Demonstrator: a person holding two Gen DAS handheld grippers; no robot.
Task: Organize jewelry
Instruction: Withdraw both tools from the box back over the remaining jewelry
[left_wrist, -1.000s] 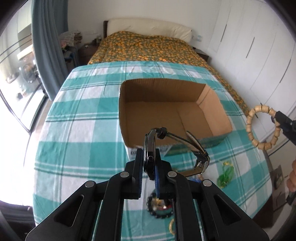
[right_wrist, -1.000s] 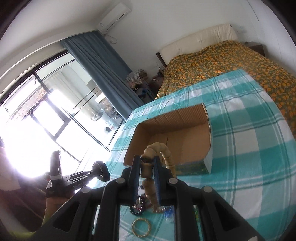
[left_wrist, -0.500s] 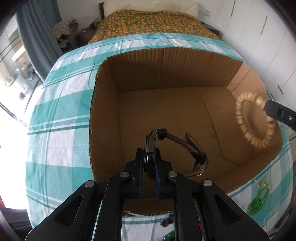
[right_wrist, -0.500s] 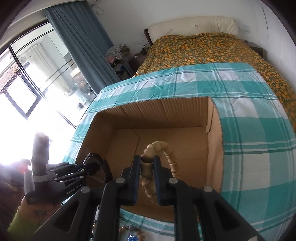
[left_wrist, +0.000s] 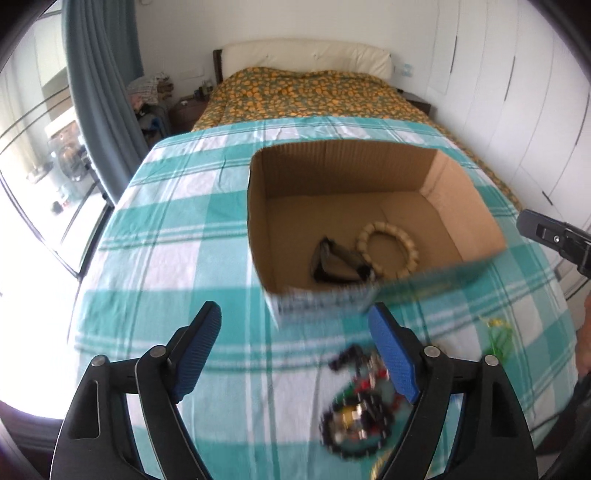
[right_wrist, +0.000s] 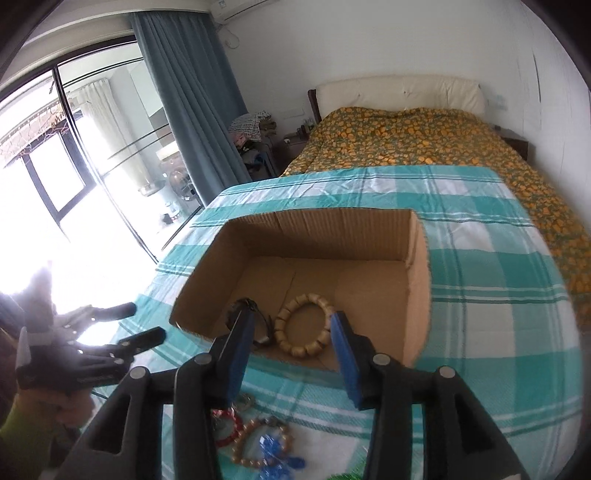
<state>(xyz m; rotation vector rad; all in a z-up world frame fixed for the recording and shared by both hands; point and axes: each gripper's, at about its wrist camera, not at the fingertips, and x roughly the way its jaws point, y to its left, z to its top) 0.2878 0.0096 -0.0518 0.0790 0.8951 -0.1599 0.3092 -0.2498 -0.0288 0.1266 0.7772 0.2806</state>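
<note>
A second ago the left hand-held gripper (left_wrist: 295, 354) was squeezing a watch (left_wrist: 338, 264), and the right hand-held gripper (right_wrist: 291, 349) was squeezing a bead bracelet (right_wrist: 303, 329). Both were in front of the box (left_wrist: 436, 173), then they went over it. Now both have let go. Their fingers are wide apart with nothing between them. The watch and the bracelet now lie on the floor of the box, side by side and touching. Both hand-held grippers have pulled back from the box, so the pile of jewelry (left_wrist: 356, 410) on the table shows under them again.
</note>
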